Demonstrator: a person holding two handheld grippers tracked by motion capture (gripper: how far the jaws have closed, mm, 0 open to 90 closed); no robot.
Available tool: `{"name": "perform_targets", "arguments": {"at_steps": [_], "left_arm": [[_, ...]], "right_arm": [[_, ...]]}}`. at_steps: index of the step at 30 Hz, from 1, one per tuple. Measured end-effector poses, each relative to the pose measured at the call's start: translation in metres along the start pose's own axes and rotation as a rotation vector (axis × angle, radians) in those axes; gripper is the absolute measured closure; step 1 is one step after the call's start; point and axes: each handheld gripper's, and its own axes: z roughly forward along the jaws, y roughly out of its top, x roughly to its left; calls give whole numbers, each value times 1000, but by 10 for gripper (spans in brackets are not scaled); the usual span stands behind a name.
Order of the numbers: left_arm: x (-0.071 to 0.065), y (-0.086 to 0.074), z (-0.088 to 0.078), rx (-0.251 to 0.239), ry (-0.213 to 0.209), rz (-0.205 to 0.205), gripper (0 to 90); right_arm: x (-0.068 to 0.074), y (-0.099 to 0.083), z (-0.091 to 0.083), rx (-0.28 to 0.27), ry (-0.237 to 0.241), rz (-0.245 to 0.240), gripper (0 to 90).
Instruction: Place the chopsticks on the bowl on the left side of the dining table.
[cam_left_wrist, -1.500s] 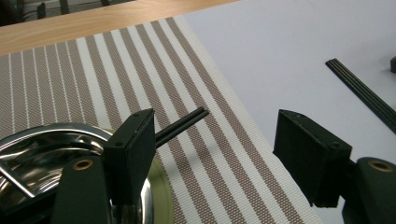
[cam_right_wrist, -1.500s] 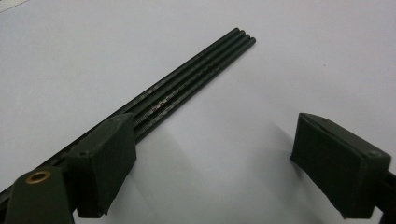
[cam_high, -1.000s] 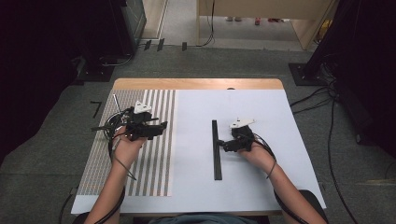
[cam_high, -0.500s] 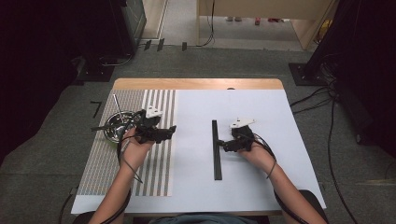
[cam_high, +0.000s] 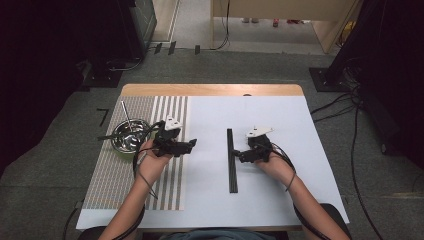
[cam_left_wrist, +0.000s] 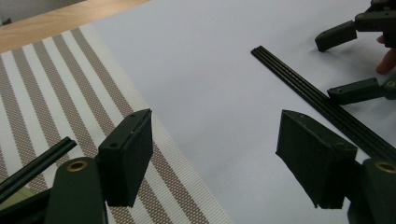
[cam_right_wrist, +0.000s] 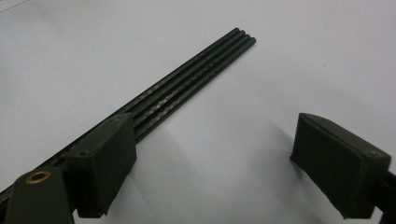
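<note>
Chopsticks (cam_high: 231, 160) at frame centre look thin, stiff, slippery; pinch mid-length. Right gripper (cam_high: 241, 156) beside them and left gripper (cam_high: 190, 146) both released, empty

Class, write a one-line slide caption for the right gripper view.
Open hand-held gripper poised over a bundle of black rods on a white table cover.

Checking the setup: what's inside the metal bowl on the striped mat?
One thin metal rod leans out of the metal bowl over its far rim. The left gripper and hand cover the bowl's right edge.
</note>
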Motion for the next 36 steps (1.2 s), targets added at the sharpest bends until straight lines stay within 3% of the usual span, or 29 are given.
{"name": "perform_targets", "arguments": {"at_steps": [5, 13, 21, 25, 36], "left_arm": [[-3, -3, 4, 0, -27, -14, 270], [-10, -9, 14, 25, 1, 33, 266], [-17, -14, 25, 40, -7, 58, 259], [-18, -17, 32, 23, -16, 70, 254], [-13, -22, 49, 34, -1, 67, 249]], "right_arm": [[0, 0, 0, 0, 0, 0, 136], [0, 0, 0, 0, 0, -1, 136], [0, 0, 0, 0, 0, -1, 136], [0, 0, 0, 0, 0, -1, 136], [0, 0, 0, 0, 1, 0, 135]]}}
